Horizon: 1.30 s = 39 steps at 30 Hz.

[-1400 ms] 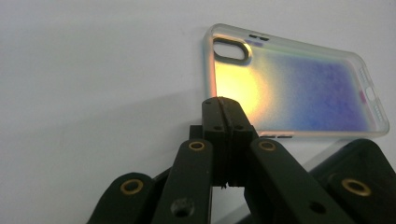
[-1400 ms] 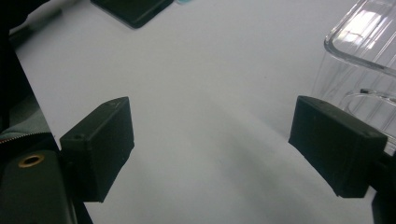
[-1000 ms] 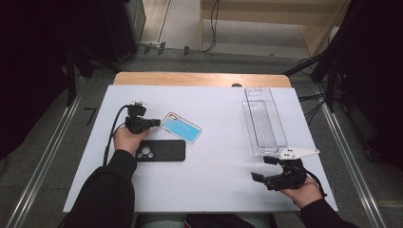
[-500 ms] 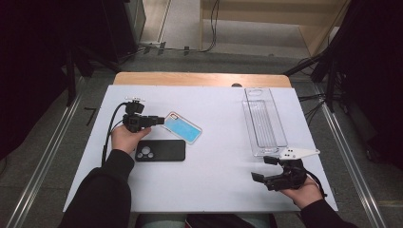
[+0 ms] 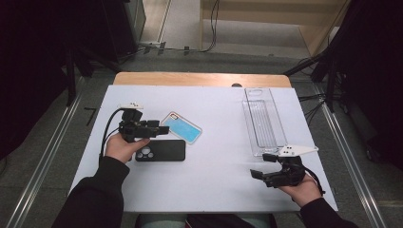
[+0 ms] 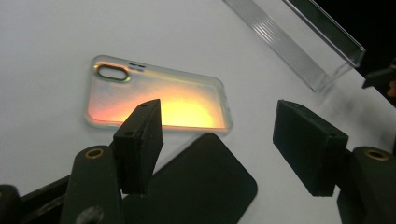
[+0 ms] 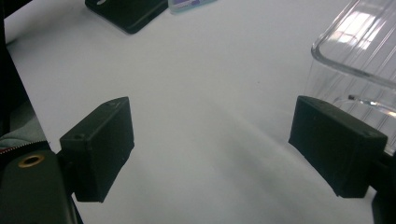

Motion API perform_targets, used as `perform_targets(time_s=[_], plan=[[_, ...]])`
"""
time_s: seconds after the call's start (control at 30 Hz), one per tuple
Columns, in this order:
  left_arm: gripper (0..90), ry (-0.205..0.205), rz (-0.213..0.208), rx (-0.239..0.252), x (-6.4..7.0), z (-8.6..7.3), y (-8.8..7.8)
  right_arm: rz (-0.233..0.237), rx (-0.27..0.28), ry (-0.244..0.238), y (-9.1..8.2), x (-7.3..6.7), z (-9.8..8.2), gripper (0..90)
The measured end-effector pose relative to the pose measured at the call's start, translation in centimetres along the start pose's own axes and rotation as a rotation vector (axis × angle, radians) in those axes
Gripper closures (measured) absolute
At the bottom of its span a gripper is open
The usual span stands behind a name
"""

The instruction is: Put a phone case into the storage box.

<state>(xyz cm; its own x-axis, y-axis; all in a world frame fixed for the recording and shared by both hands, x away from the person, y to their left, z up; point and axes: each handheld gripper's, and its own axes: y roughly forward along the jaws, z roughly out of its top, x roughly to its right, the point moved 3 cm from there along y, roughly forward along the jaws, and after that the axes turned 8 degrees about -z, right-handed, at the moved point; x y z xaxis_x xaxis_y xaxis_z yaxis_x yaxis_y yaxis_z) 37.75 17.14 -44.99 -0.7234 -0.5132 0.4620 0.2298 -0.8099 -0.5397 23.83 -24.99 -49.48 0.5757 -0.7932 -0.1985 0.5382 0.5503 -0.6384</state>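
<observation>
From above, the left gripper [image 5: 159, 129] hovers beside the iridescent phone case [image 5: 181, 127], jaws just opened and empty. Its own view shows the case [image 6: 156, 100] glowing orange, lying flat beyond the black phone [image 6: 205, 179]. The right gripper [image 5: 260, 171] stands open, holding nothing, near the clear tray [image 5: 263, 118].

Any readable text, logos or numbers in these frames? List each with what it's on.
None readable anywhere.
Black phone: plain back with camera lenses, no logo legible.
Iridescent phone case: no print visible.
Clear plastic tray: ribbed, no label.
White table: unmarked.
</observation>
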Motion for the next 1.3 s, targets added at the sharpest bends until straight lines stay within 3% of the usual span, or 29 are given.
perform_targets(time_s=[0.07,0.33,0.5,0.63,0.8,0.97,1.13,1.2,1.3], plan=[[30.0,0.003,-0.018,-0.008,0.6,-0.4,0.1,0.001,0.009,-0.003,-0.1,0.1,0.1,12.1],[30.0,0.04,-0.106,-0.039,3.3,-2.5,0.1,0.017,-0.003,0.002,0.4,0.2,0.1,12.1],[30.0,0.053,-0.075,-0.034,4.2,-3.5,-0.2,0.028,-0.002,0.001,0.5,0.2,0.0,12.1],[30.0,0.067,-0.088,-0.03,4.8,-4.7,-0.4,0.028,-0.006,0.001,0.5,0.3,0.0,12.0],[30.0,0.074,-0.071,-0.081,5.1,-6.3,-0.2,0.028,-0.002,-0.003,0.4,0.1,0.1,12.1],[30.0,0.076,-0.084,-0.059,5.7,-7.1,-0.4,0.025,-0.004,0.004,0.3,0.1,0.0,12.1],[30.0,0.124,-0.111,-0.077,6.3,-8.1,-0.7,0.025,-0.009,0.001,0.3,0.2,0.0,12.1],[29.9,0.165,-0.108,-0.076,6.2,-8.7,-1.0,0.023,-0.009,0.002,0.3,0.1,-0.1,12.0],[30.0,0.195,-0.095,-0.094,5.8,-9.5,-1.6,0.025,-0.01,-0.004,0.2,0.1,-0.1,12.1]])
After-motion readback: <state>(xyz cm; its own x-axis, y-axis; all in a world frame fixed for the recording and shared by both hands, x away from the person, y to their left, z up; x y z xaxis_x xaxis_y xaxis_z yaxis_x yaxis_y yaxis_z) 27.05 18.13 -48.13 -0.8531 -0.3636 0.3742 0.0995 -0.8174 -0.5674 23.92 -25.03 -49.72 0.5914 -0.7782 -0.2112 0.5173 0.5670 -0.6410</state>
